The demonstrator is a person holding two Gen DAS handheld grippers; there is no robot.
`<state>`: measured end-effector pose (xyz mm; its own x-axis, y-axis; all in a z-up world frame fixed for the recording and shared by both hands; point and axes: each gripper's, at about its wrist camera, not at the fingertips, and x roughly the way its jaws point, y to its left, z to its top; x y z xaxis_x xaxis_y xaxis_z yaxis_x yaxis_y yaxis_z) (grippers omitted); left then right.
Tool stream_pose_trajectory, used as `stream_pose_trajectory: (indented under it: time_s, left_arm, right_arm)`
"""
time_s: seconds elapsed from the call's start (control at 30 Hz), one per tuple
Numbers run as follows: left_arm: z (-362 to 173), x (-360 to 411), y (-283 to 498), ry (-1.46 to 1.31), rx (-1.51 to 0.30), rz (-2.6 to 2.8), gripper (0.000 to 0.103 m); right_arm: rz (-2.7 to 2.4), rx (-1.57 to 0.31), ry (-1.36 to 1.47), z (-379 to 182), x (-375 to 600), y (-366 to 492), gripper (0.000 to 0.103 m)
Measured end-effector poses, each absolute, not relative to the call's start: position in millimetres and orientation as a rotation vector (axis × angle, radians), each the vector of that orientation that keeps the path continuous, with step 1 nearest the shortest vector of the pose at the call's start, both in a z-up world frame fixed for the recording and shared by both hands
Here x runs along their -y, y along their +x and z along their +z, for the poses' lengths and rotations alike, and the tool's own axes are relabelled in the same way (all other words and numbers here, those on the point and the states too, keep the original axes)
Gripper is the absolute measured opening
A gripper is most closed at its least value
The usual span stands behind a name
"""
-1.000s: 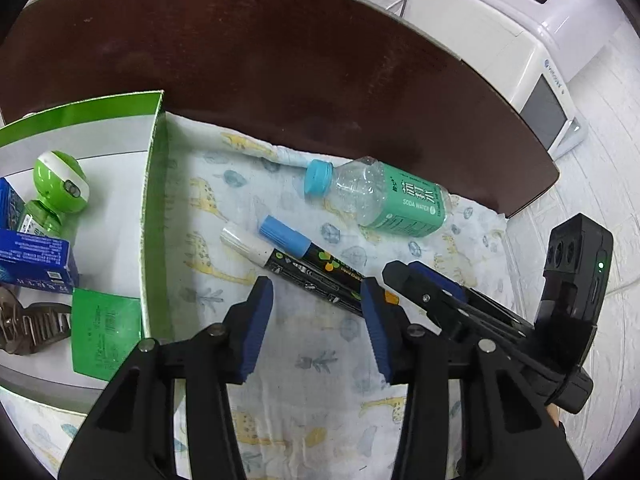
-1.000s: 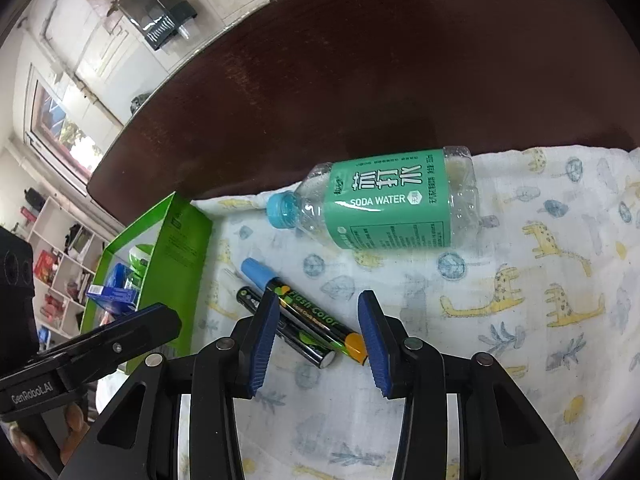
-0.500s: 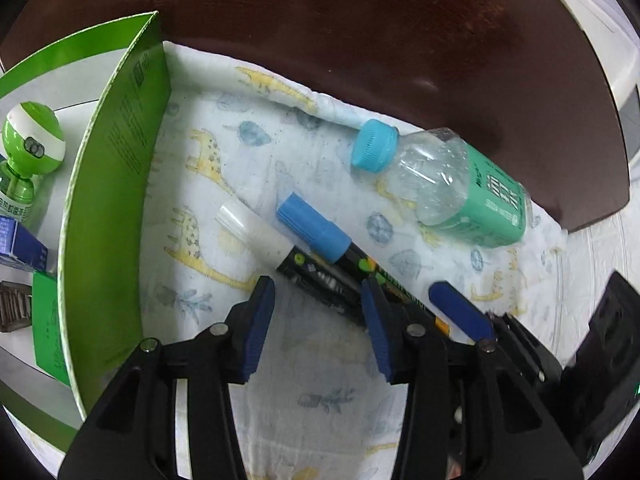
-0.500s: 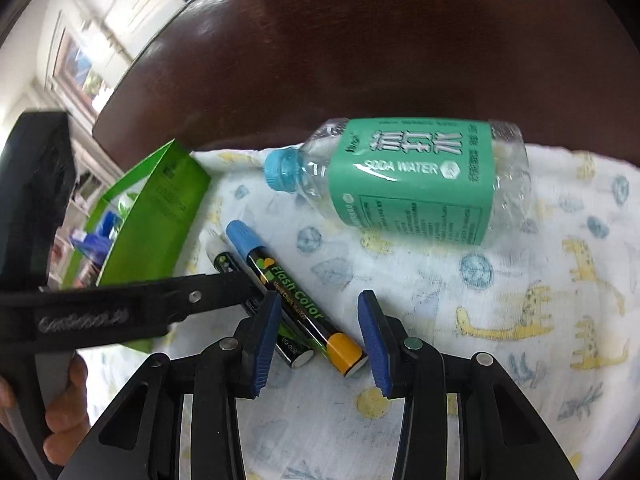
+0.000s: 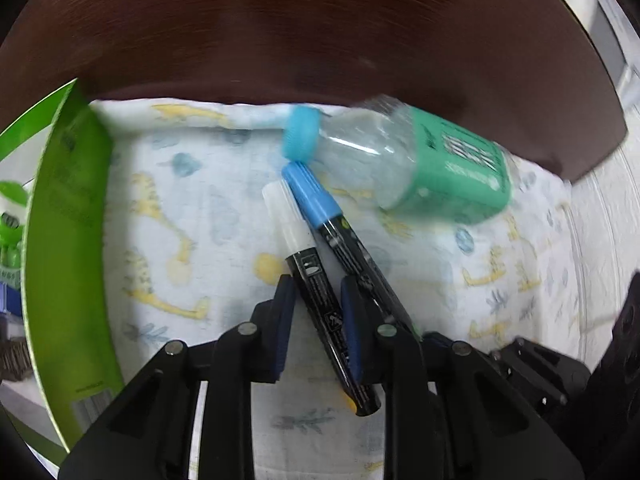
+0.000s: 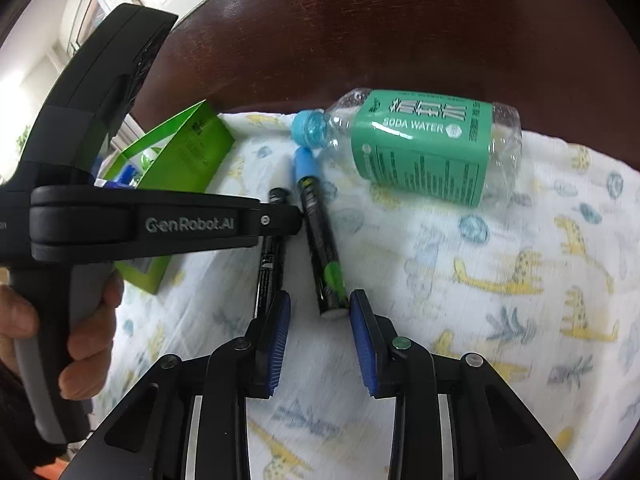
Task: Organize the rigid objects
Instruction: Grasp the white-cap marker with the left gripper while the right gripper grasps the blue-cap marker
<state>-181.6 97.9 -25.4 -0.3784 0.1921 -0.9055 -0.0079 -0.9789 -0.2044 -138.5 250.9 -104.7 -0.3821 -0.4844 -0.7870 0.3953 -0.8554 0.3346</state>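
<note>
Two black markers lie side by side on a giraffe-print cloth [image 5: 180,216]. My left gripper [image 5: 316,312] has closed around the white-capped marker [image 5: 308,264], its blue pads at the barrel's sides. The blue-capped marker [image 5: 320,208] lies just right of it. In the right wrist view my right gripper [image 6: 316,320] is open, its pads either side of the blue-capped marker's [image 6: 320,236] near end without touching. The white-capped marker [image 6: 272,248] lies to its left, under the left gripper's body [image 6: 160,220]. A soda water bottle [image 6: 424,148] lies on its side behind.
A green and white cardboard box [image 5: 60,240] stands left of the cloth with small items inside; it also shows in the right wrist view [image 6: 188,152]. The dark wood table [image 5: 320,32] extends behind the bottle [image 5: 420,164]. A hand [image 6: 92,340] holds the left gripper's handle.
My left gripper moved forward over the white-capped marker and its jaws narrowed onto it. My right gripper came closer to the blue-capped marker's end.
</note>
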Motion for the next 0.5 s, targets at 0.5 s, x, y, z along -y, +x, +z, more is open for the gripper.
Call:
stream_pose_trajectory:
  time_s: [0.5]
  left_arm:
    - [-28,-74,-141,-1.615,0.218,2.484,0.014]
  right_arm:
    - [-2.341,-0.085,1.366,-101,-226,-182,0.024]
